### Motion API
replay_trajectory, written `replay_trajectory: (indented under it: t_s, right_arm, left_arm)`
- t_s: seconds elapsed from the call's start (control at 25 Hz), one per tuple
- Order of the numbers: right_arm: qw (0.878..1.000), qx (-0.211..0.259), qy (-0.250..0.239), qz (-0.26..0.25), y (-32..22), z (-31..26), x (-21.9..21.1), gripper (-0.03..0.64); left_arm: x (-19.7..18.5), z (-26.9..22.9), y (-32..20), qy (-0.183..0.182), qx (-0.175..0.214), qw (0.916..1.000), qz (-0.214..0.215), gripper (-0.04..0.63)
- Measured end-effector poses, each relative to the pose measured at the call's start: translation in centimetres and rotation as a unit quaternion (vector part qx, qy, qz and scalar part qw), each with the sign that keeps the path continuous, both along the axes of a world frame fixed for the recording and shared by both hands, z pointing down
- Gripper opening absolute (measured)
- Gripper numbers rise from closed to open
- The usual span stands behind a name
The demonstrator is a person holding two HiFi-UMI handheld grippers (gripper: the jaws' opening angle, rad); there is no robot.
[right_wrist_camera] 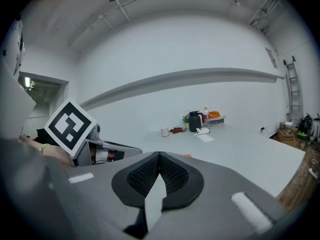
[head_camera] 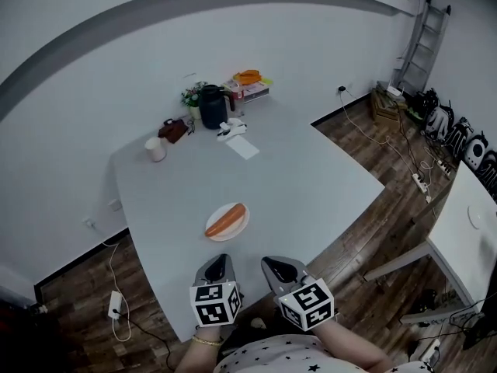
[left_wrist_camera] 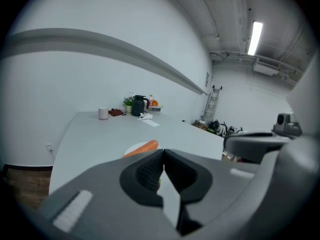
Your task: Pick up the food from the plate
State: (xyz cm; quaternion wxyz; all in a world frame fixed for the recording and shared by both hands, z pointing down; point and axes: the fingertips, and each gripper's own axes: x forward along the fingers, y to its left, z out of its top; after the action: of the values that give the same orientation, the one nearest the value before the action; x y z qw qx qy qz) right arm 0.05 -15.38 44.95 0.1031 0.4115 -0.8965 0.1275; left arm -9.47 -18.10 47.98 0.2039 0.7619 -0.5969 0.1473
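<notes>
An orange carrot (head_camera: pixel 226 219) lies across a small white plate (head_camera: pixel 238 230) near the front of the grey table (head_camera: pixel 311 177). Both grippers hover at the table's near edge, short of the plate. My left gripper (head_camera: pixel 218 267) is shut and holds nothing; its view shows the carrot (left_wrist_camera: pixel 142 148) and the plate (left_wrist_camera: pixel 131 148) just beyond the closed jaws (left_wrist_camera: pixel 162 154). My right gripper (head_camera: pixel 280 268) is shut and empty too, to the right of the left one. In the right gripper view only a sliver of the carrot (right_wrist_camera: pixel 187 155) shows past the tips (right_wrist_camera: pixel 159 155).
At the table's far end stand a white cup (head_camera: pixel 155 149), a dark jug (head_camera: pixel 213 106), a small plant (head_camera: pixel 192 95), a brown pouch (head_camera: pixel 174 130), a paper sheet (head_camera: pixel 243 147) and a box with orange items (head_camera: pixel 250 84). A ladder (head_camera: pixel 419 41) leans at the right wall. Cables (head_camera: pixel 116 305) lie on the wood floor.
</notes>
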Motion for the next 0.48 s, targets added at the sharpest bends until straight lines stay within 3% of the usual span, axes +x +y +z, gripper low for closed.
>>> replay_trajectory:
  t_s: [0.12,0.24,0.36,0.48]
  right_arm:
    - [1.0,-0.007,0.003,-0.01,-2.8,0.5,0.0,-0.002]
    - [1.0,-0.009,0.006,-0.027,-5.4,0.9,0.1,-0.002]
    - [0.999,-0.009,0.009,-0.047,-7.9,1.0,0.2,-0.002]
    - [0.998,-0.018,0.009,-0.064,-9.7,1.6,0.1,-0.002]
  left_arm:
    - [-0.3,1.6,-3.3,-0.03,-0.015,0.9993,0.019,0.008]
    - [-0.1,3.8,-6.5,-0.09,-0.039,0.9922,0.077,0.009]
    - [-0.4,6.1,-9.8,-0.176,-0.062,0.972,0.143,0.03]
    - [-0.7,8.5,-12.8,-0.225,-0.087,0.9489,0.204,0.142]
